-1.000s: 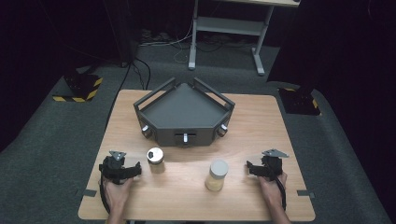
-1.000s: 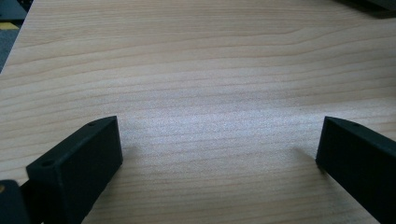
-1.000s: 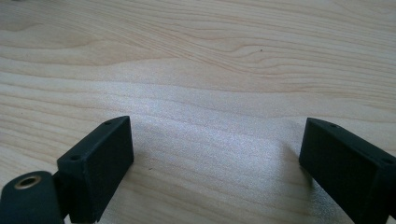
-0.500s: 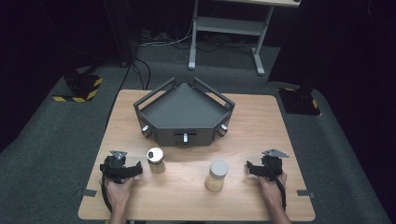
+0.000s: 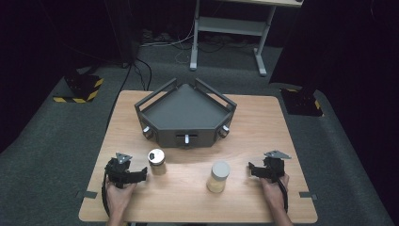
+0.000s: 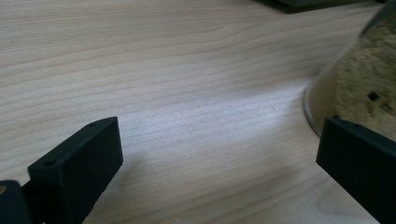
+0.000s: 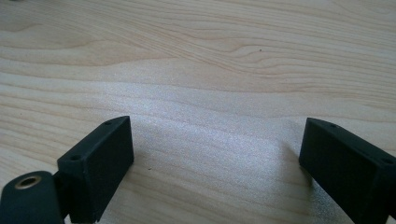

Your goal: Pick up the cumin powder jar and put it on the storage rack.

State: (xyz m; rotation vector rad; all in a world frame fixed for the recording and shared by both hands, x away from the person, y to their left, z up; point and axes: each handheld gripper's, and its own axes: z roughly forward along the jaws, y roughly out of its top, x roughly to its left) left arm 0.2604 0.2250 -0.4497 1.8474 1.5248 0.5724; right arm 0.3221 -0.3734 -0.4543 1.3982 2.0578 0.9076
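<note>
A small jar with a dark lid [image 5: 156,161] stands on the wooden table [image 5: 188,197], just right of my left gripper [image 5: 140,173]. Its glass side and grainy contents appear at the right edge of the left gripper view as the jar [image 6: 369,79], beside the right jaw and outside the gap. My left gripper [image 6: 219,140] is open, with bare wood between its jaws. A taller jar with a grey lid [image 5: 219,176] stands left of my right gripper [image 5: 253,170], apart from it. My right gripper [image 7: 217,140] is open over bare wood.
A dark grey five-sided tray [image 5: 186,113] with raised rails and knobs on its front faces sits at the middle back of the table. A person's hands hold both grippers near the front edge. A metal stand [image 5: 230,28] is on the floor beyond.
</note>
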